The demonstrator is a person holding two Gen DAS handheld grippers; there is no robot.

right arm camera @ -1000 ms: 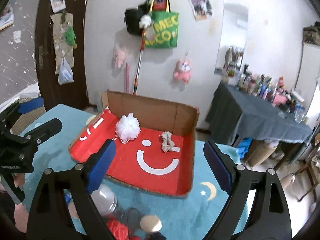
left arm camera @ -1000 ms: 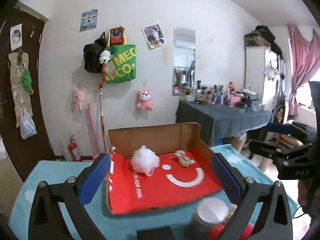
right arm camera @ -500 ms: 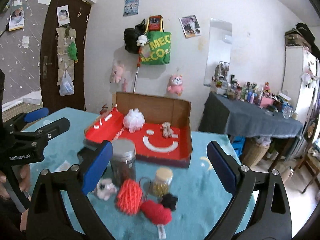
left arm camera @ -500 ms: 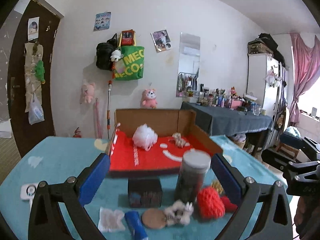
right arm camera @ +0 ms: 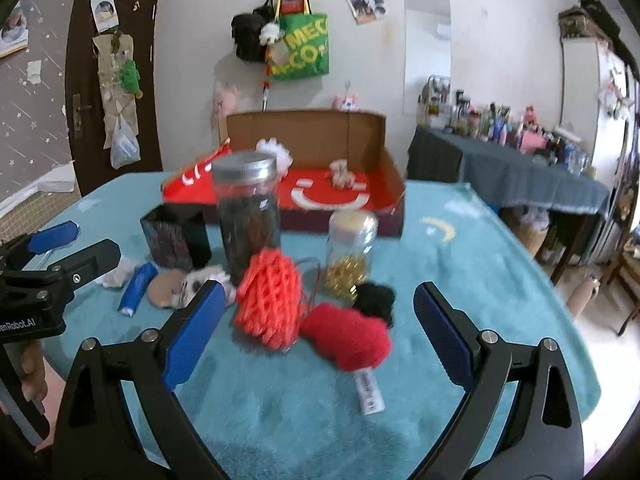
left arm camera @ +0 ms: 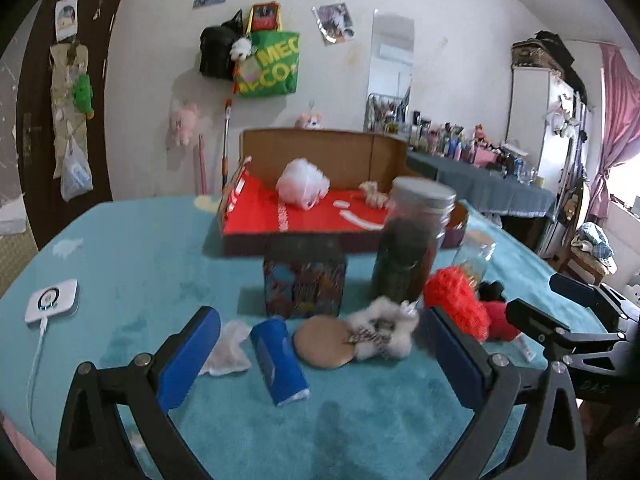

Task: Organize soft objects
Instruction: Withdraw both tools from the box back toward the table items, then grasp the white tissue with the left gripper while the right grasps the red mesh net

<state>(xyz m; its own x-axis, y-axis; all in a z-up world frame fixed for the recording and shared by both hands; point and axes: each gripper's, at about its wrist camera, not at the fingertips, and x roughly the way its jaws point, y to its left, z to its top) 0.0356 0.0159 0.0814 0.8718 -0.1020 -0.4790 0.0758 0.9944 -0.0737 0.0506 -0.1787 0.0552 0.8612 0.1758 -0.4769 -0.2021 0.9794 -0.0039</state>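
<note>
On the teal tablecloth (left arm camera: 120, 248), left wrist view: green tote (left arm camera: 269, 65) on the wall, lettered "MEC" over "CO". Cardboard box (left arm camera: 320, 152) with red lining holds 1 white mesh pouf (left arm camera: 302, 180) and 1 pale scrunchie (left arm camera: 372, 194). In front of it stand a printed square tin (left arm camera: 304, 280), print unreadable, and a tall metal-lidded jar (left arm camera: 412, 240) with dark contents. Left gripper (left arm camera: 320, 348), jaws spread wide and gripping nothing, frames a blue tube (left arm camera: 278, 356), a tan round pad (left arm camera: 324, 342) and a white fluffy toy (left arm camera: 384, 330); a white cloth scrap (left arm camera: 228, 350) lies just beside the left pad.

Right wrist view: right gripper (right arm camera: 316, 332), jaws just opened further and now wide apart, nothing pinched. Between its pads lie 1 orange knitted ball (right arm camera: 270, 300), 1 red plush piece (right arm camera: 348, 338) with a white tag, print unreadable, and 1 black fluffy piece (right arm camera: 376, 300). Small glass jar (right arm camera: 350, 256) holds gold bits. At far left the other gripper's body reads "enRobot.AI".
</note>
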